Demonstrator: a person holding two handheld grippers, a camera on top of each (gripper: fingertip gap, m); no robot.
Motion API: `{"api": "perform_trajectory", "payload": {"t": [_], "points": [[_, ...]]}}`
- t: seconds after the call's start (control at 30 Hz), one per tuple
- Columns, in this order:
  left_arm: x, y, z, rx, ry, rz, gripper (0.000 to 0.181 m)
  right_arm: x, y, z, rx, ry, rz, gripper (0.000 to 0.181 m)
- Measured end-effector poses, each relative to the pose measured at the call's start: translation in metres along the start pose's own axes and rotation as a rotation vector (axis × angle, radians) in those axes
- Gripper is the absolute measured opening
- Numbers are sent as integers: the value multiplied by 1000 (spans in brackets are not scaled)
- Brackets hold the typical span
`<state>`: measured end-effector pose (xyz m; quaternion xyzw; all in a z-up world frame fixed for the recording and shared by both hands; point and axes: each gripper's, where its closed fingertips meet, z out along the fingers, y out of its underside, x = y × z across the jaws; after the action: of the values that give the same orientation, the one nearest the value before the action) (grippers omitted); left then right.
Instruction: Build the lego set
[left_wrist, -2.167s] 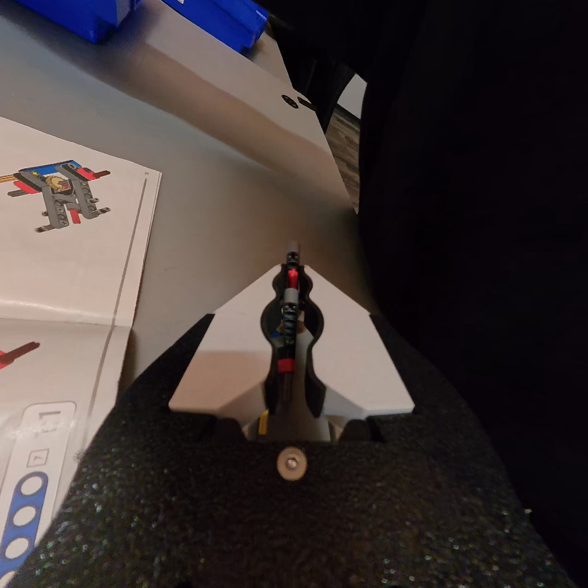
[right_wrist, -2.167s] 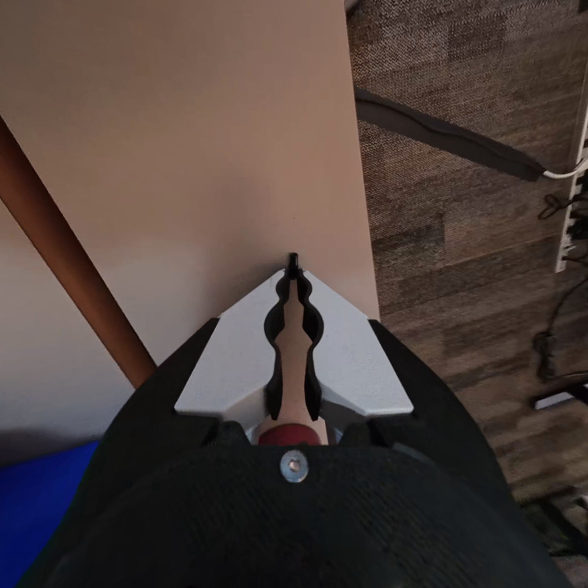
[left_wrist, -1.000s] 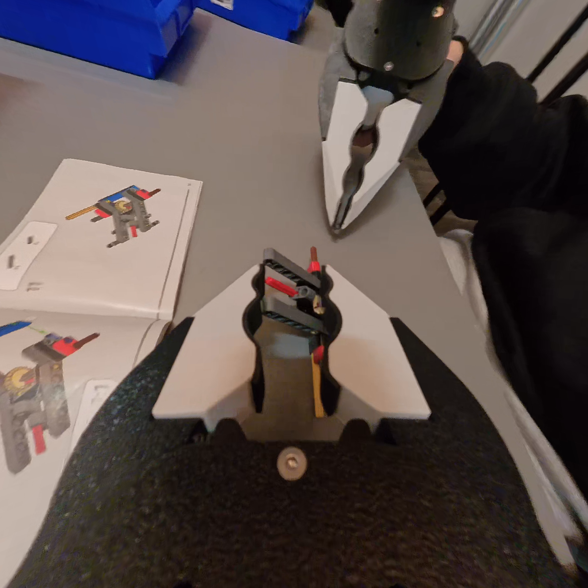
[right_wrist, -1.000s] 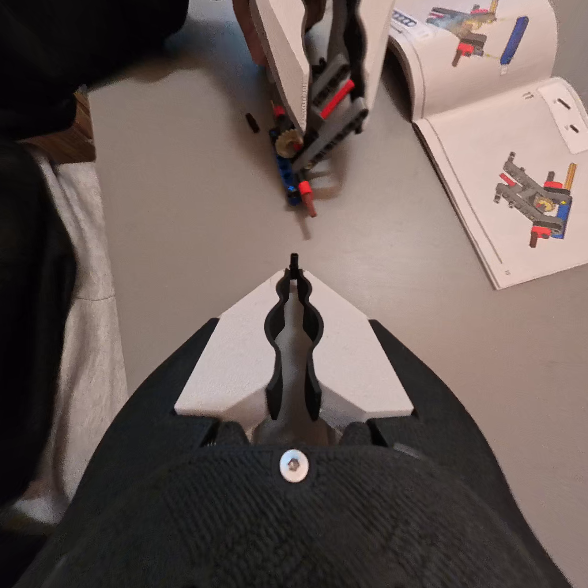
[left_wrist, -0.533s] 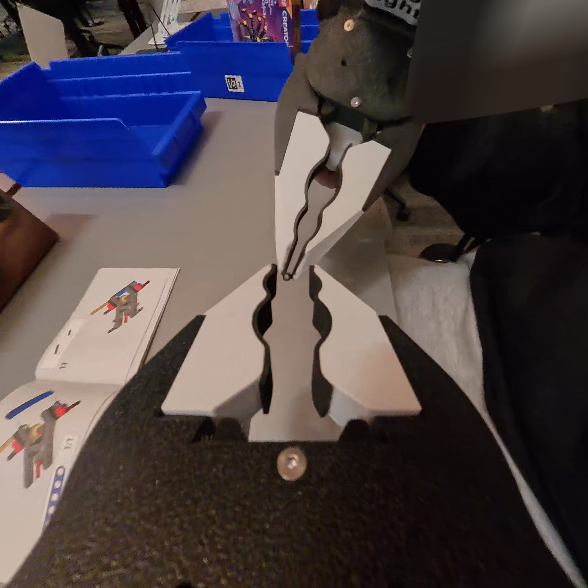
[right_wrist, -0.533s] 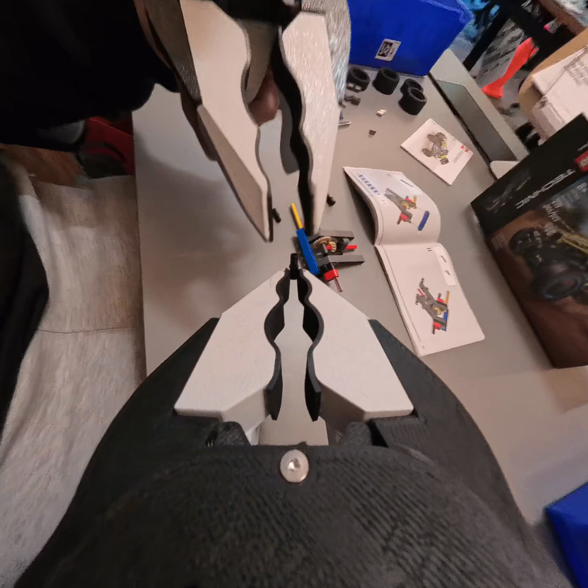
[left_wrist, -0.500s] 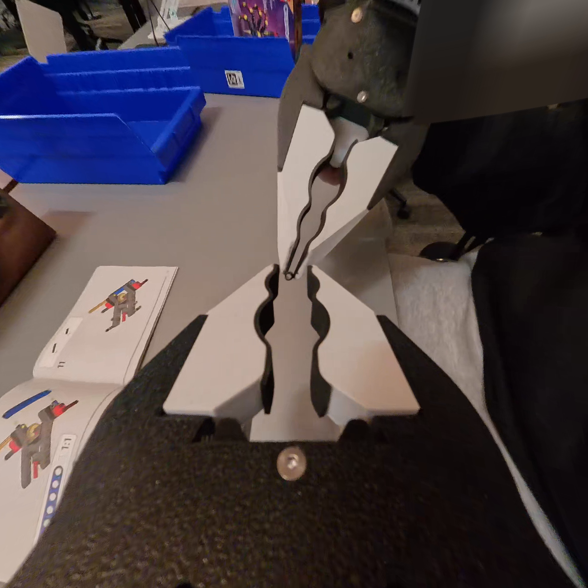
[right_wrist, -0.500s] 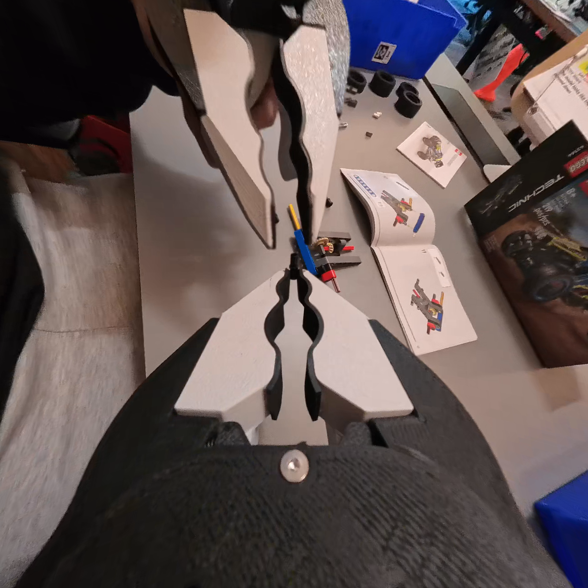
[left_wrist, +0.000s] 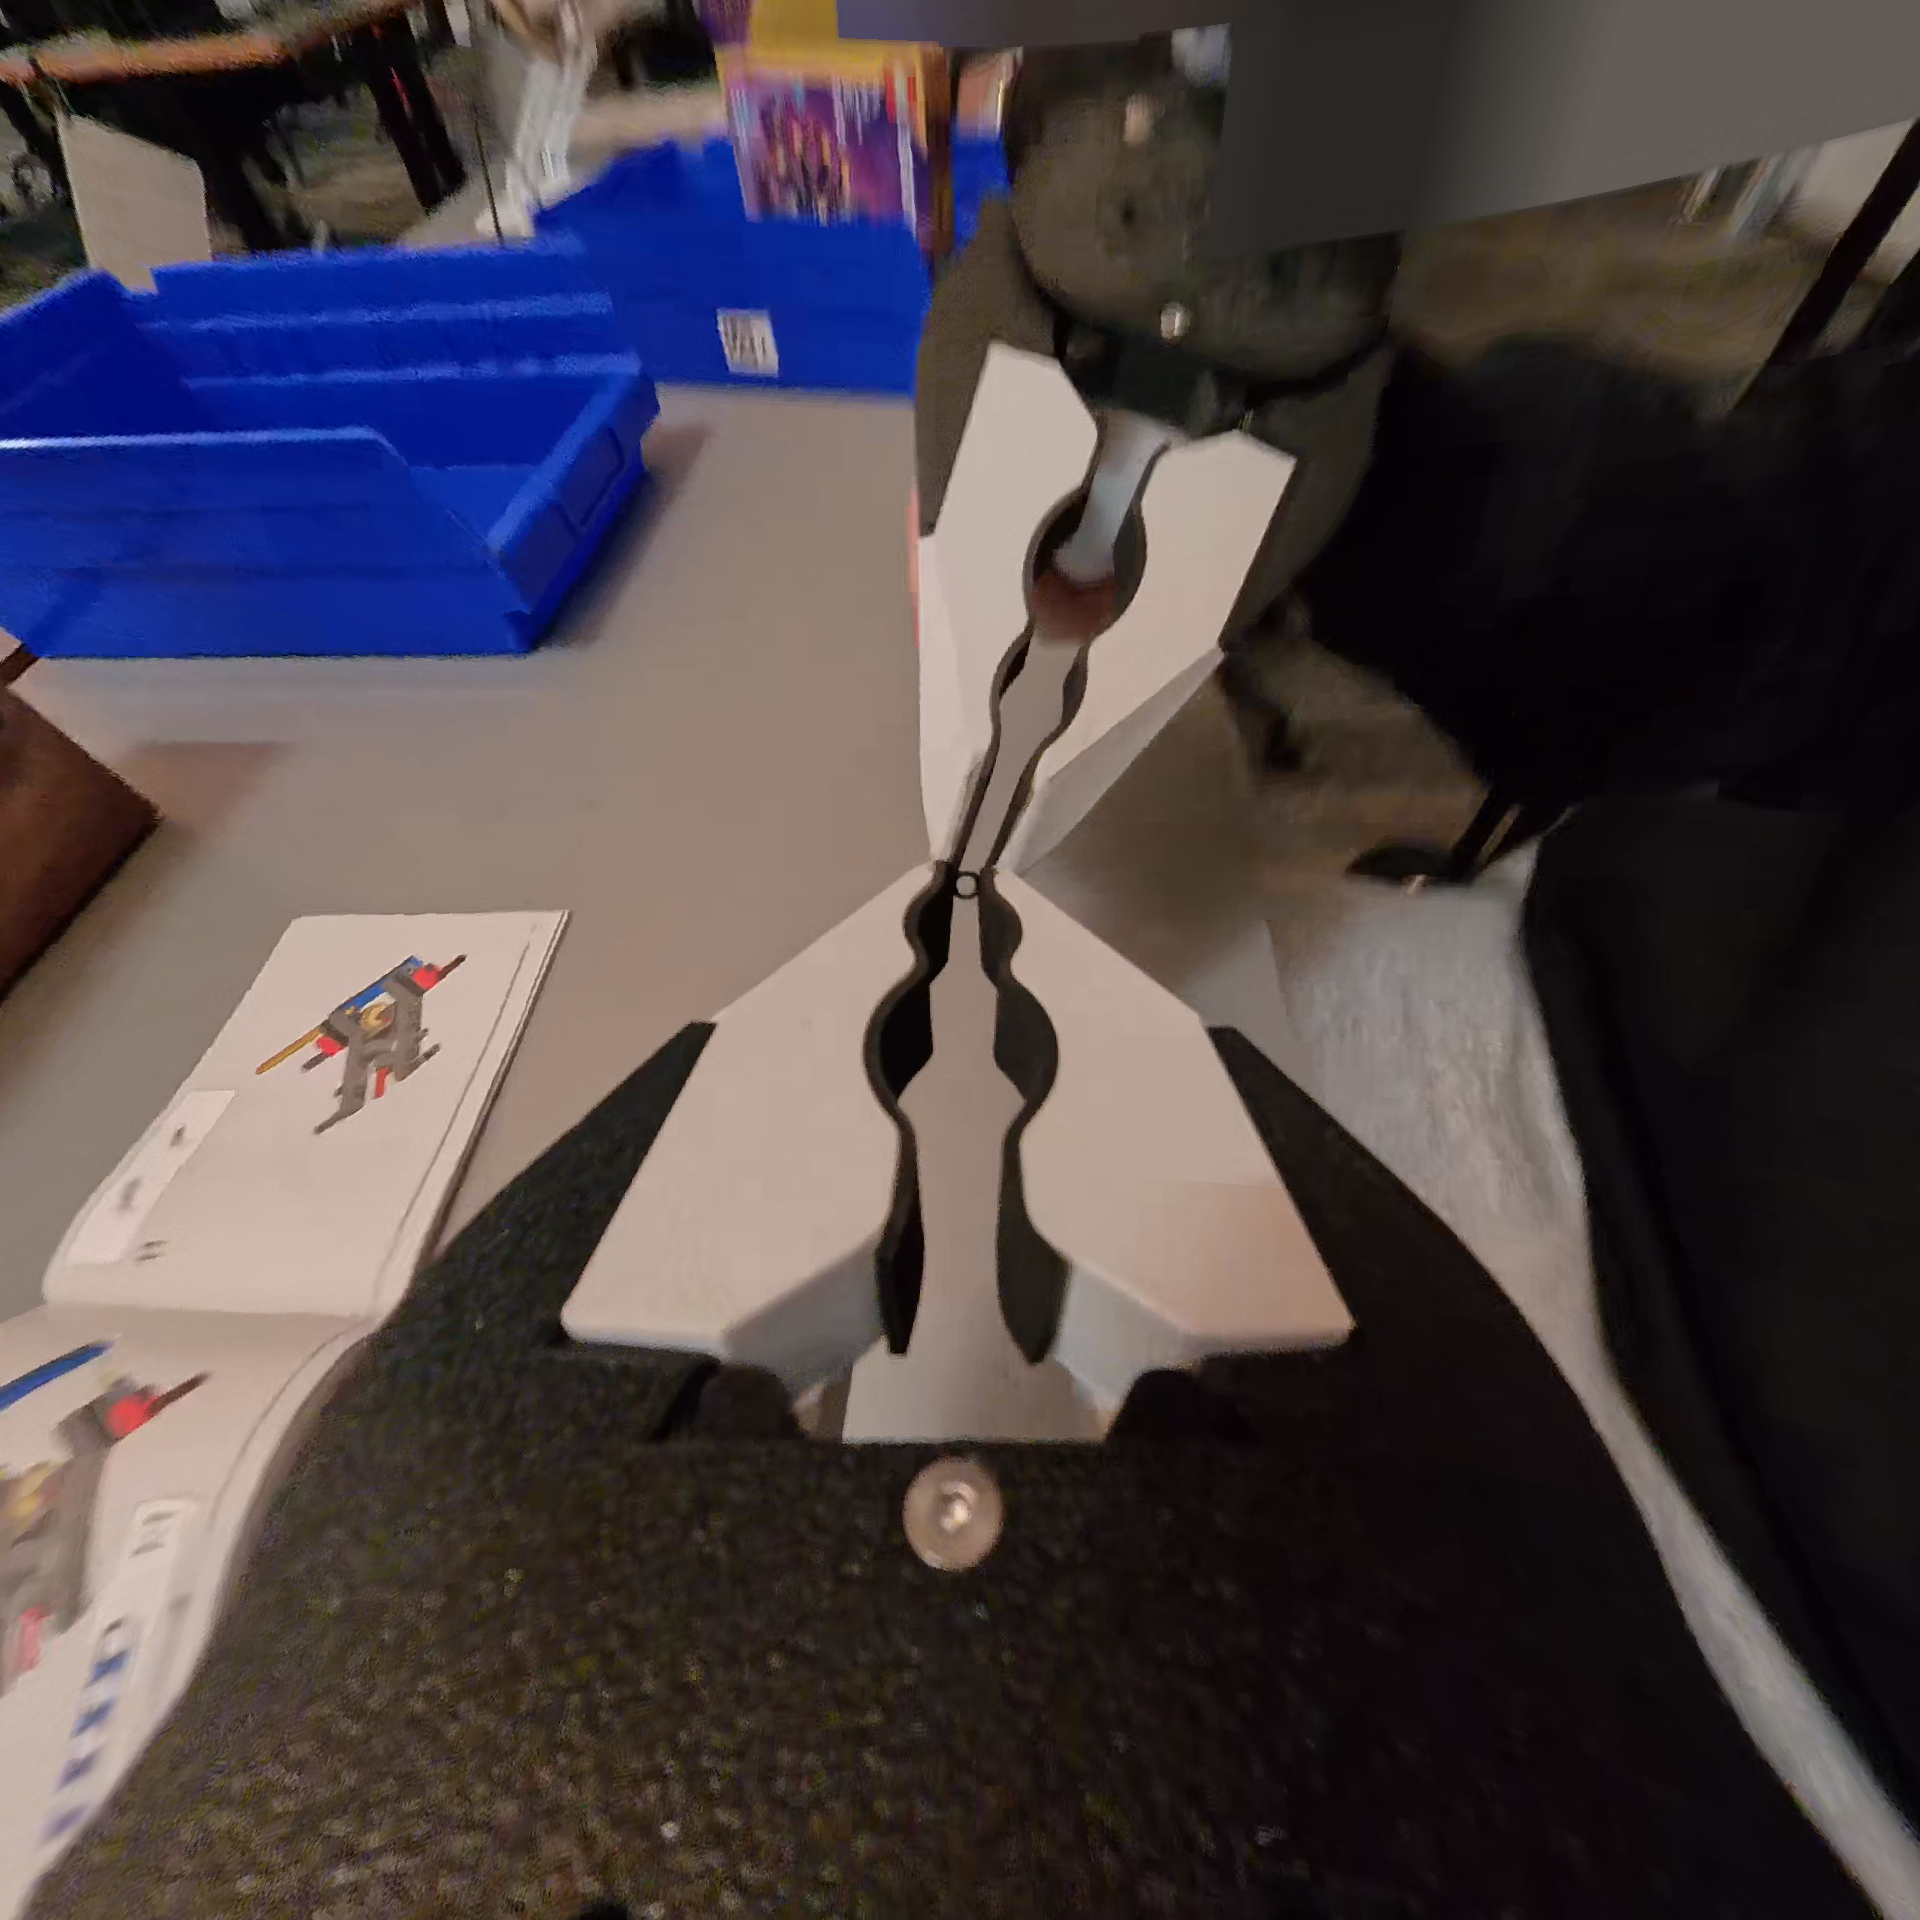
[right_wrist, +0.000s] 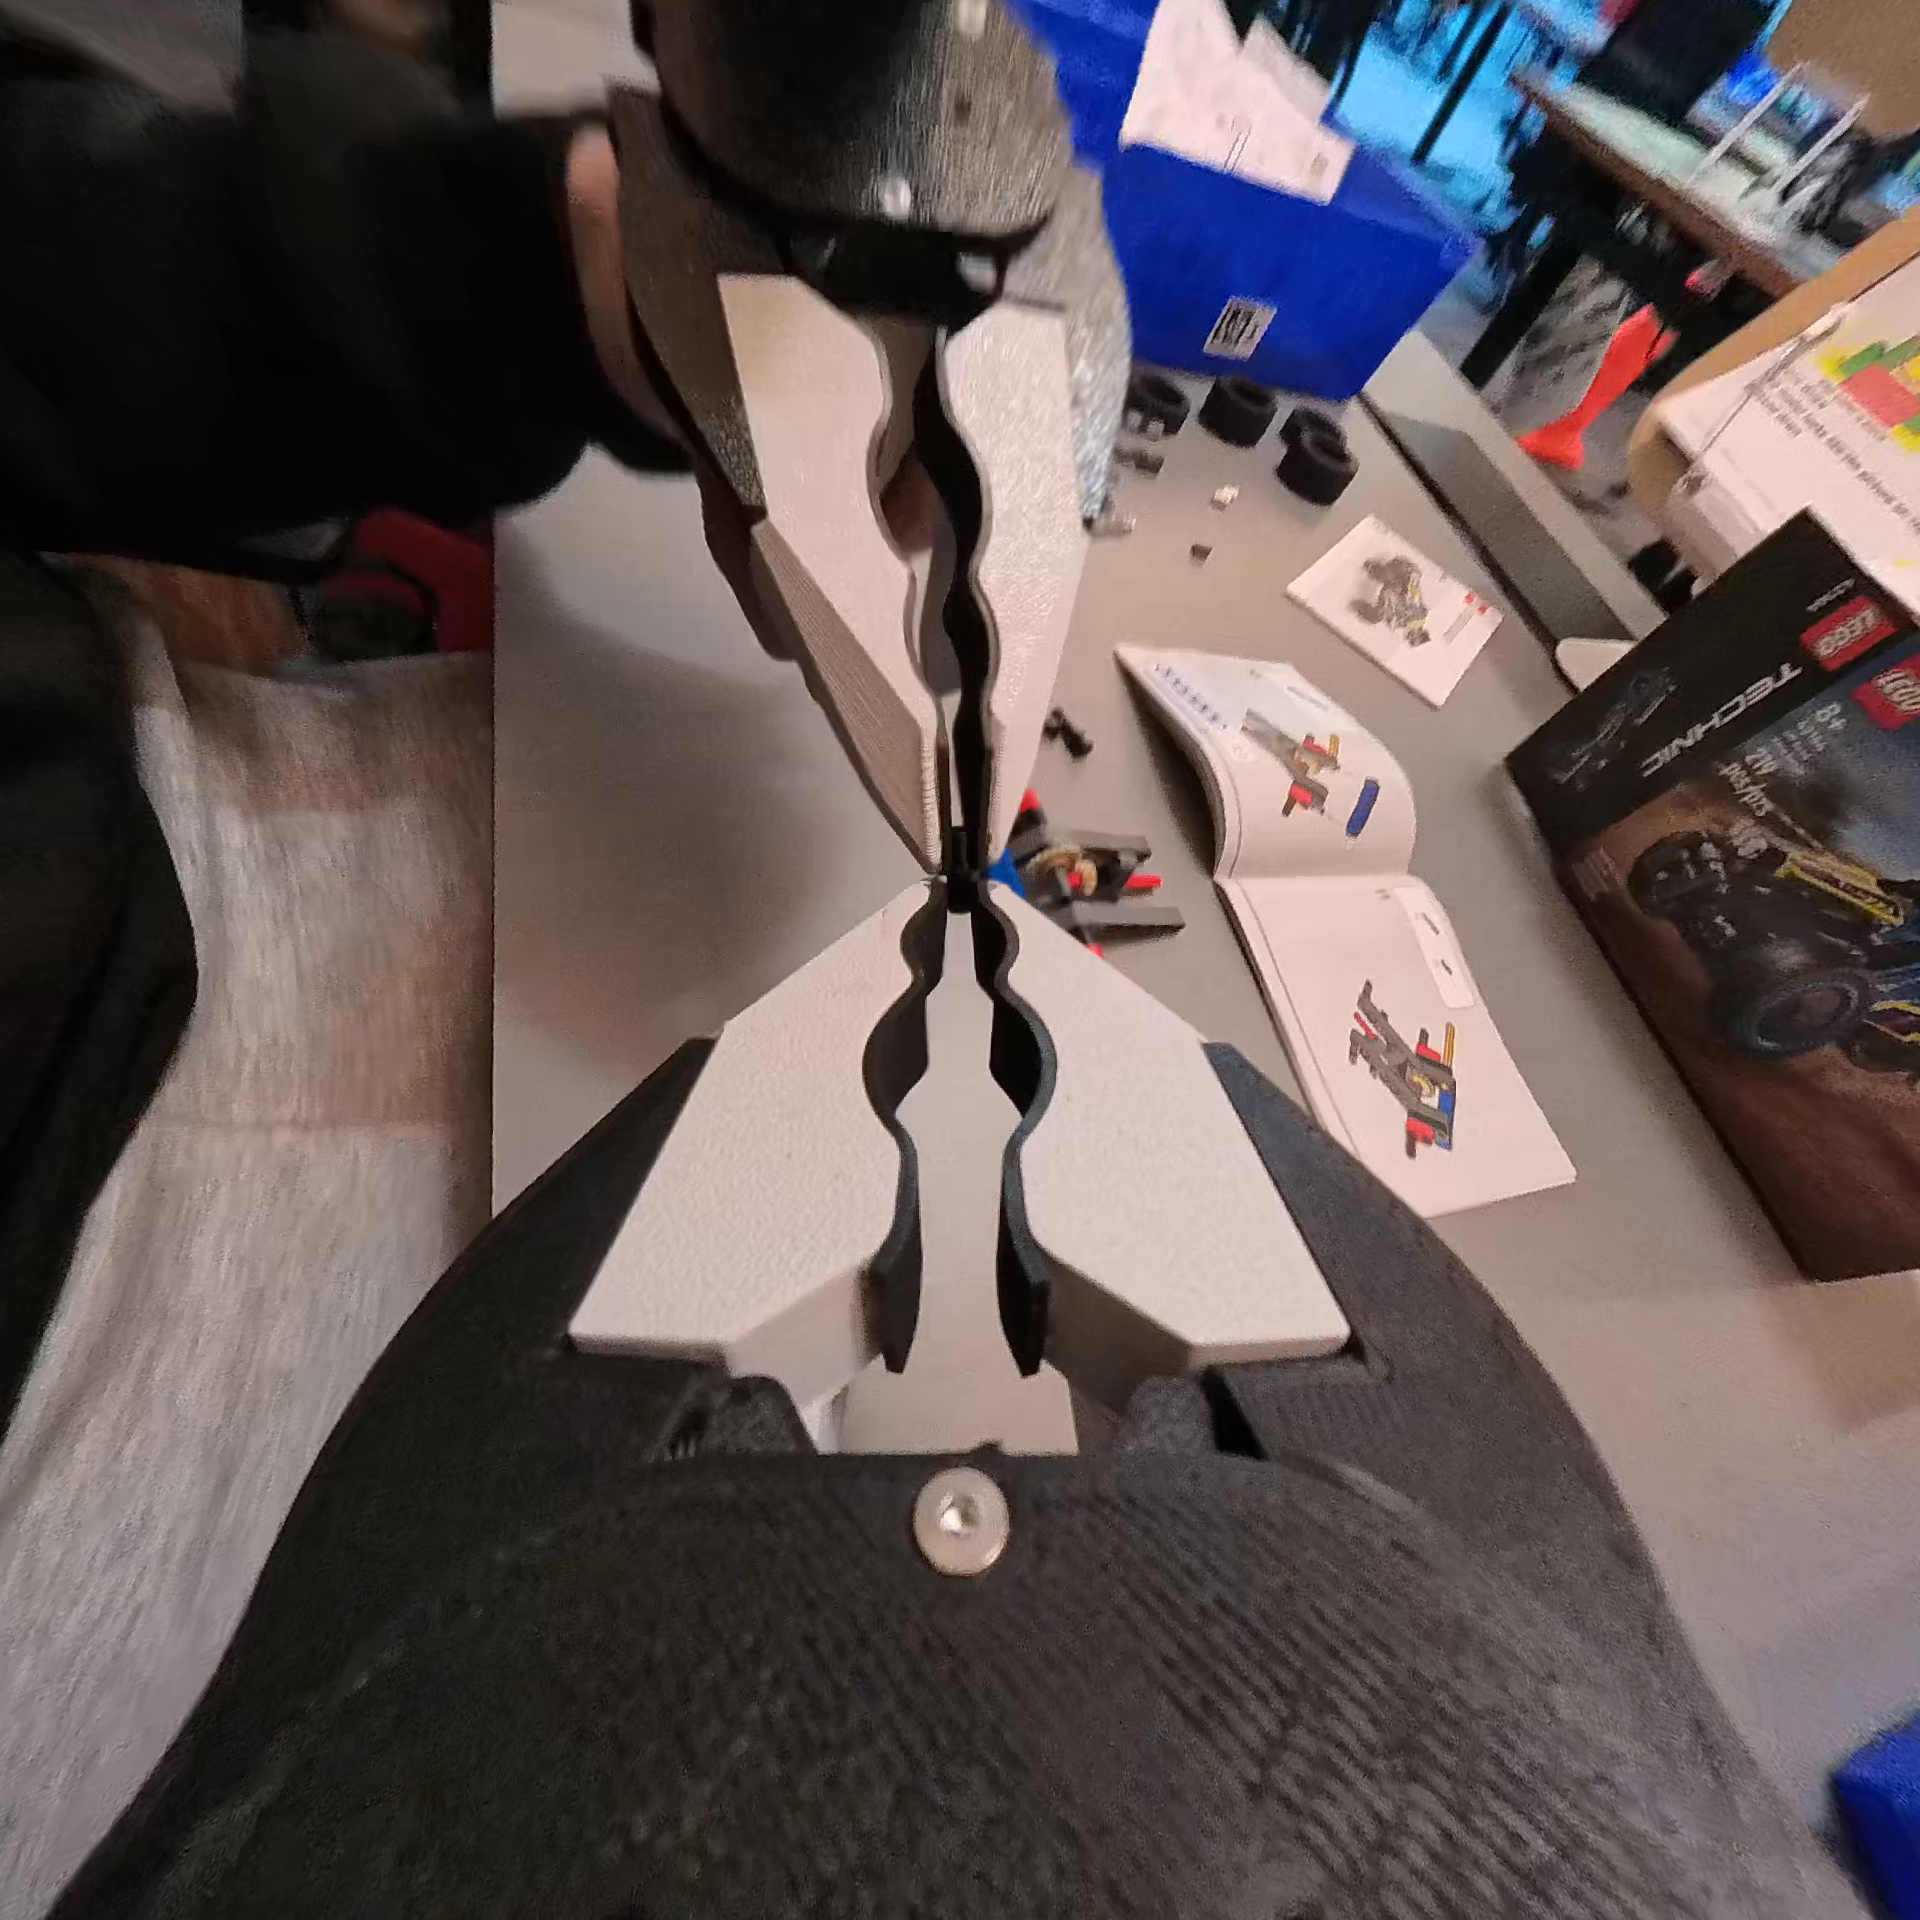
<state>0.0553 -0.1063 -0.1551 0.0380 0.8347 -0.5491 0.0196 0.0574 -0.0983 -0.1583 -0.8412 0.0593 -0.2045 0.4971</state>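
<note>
A small black pin (left_wrist: 965, 885) is held in the air between the two grippers, which meet tip to tip. My right gripper (right_wrist: 961, 906) is shut on one end of the pin (right_wrist: 961, 878). My left gripper (left_wrist: 965, 906) has its jaws closed in around the other end. In the right wrist view the left gripper (right_wrist: 961, 847) comes down from above. The part-built lego assembly (right_wrist: 1091, 873), grey with red, blue and yellow parts, lies on the grey table (right_wrist: 675, 727) just behind the tips.
An open instruction booklet (right_wrist: 1351, 935) lies right of the assembly and also shows in the left wrist view (left_wrist: 312, 1091). A lego box (right_wrist: 1766, 883), black tyres (right_wrist: 1236, 410), a small leaflet (right_wrist: 1392, 608) and blue bins (left_wrist: 312, 468) stand farther back. A person's dark sleeve (right_wrist: 260, 312) is at left. The tips of both grippers are at nearly the same place.
My left gripper let go of the assembly on the table, rose open, and has now narrowed its jaws onto the pin held by the right gripper. The right gripper stayed shut.
</note>
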Motion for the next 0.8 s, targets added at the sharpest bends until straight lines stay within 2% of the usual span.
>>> {"api": "perform_trajectory", "payload": {"t": [0.13, 0.2, 0.27, 0.43, 0.7, 0.8], "points": [[-4, -30, -18, 320, 107, -173, 2, 10, -31, -16, 292, -10, 128, 8], [-6, -39, -23, 415, 130, -214, 2, 16, -46, -25, 442, 8, 164, 12], [-5, -47, -26, 473, 142, -224, 2, 22, -53, -31, 527, 47, 177, 14], [-5, -60, -29, 560, 133, -251, 2, 21, -59, -31, 581, 57, 166, 13], [0, -64, -27, 583, 147, -242, 2, 18, -62, -29, 613, 49, 158, 6], [-3, -65, -31, 606, 135, -249, 2, 18, -66, -34, 671, 29, 197, 7]]}}
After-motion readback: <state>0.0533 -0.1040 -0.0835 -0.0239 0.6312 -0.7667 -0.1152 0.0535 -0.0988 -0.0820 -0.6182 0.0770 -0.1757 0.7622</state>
